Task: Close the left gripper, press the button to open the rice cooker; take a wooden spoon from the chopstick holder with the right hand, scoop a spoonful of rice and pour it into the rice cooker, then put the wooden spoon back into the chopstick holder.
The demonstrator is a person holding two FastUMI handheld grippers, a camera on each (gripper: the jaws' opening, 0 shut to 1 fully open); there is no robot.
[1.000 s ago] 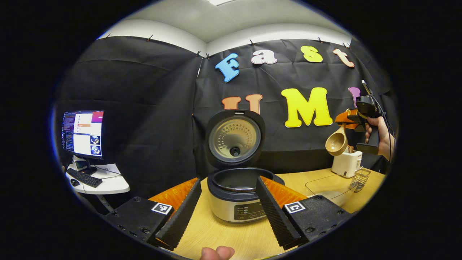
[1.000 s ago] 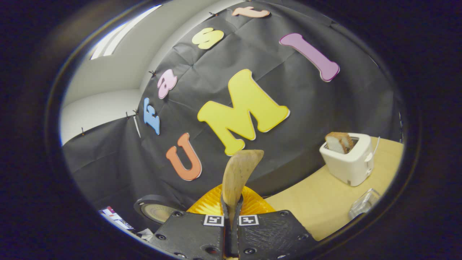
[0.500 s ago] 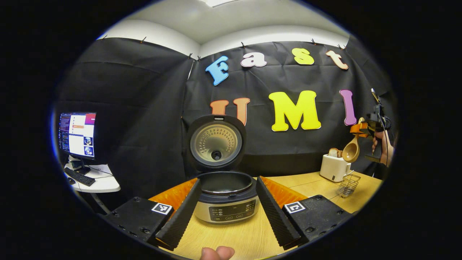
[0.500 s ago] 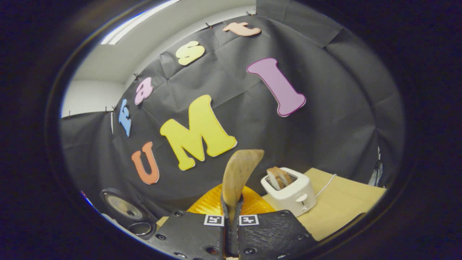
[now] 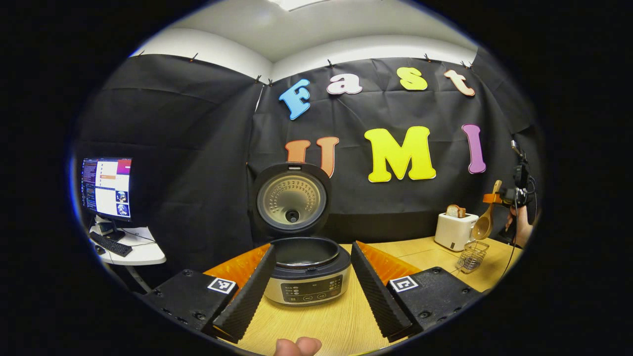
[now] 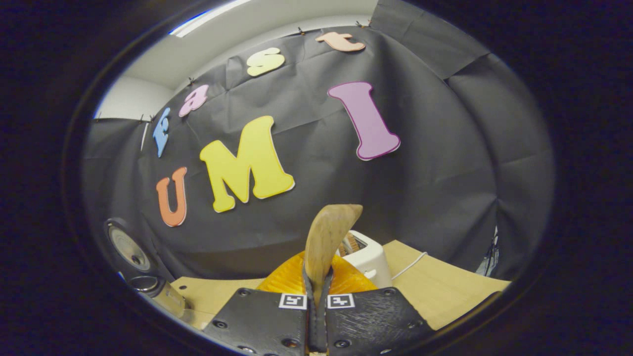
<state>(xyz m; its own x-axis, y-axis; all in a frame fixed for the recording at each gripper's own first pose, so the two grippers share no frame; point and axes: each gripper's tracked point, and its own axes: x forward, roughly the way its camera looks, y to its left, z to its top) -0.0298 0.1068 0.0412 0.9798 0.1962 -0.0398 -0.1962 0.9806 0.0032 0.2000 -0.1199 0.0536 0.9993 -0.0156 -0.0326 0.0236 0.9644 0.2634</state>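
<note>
The rice cooker [image 5: 306,279] stands on the wooden table with its lid [image 5: 292,200] raised upright and its dark pot showing. My left gripper [image 5: 309,296] is open, one finger on each side of the cooker and short of it. Far to the right a hand holds my right gripper [image 5: 494,199], shut on the handle of the wooden spoon [image 5: 483,225]. The spoon hangs bowl down just above the wire chopstick holder [image 5: 471,254]. In the right gripper view the spoon [image 6: 326,237] rises from between the shut fingers of my right gripper [image 6: 316,296], and the cooker's lid [image 6: 129,247] sits at the far left.
A white toaster [image 5: 452,230] with bread in it stands behind the chopstick holder, against the black wall; the same toaster [image 6: 366,257] shows just behind the spoon. A side table with a monitor [image 5: 106,188] and keyboard is at the far left. A fingertip [image 5: 296,346] shows at the bottom edge.
The left gripper has drawn back from the cooker, which looks smaller. The right gripper has carried the spoon right and down, from beside the toaster's top to just over the chopstick holder.
</note>
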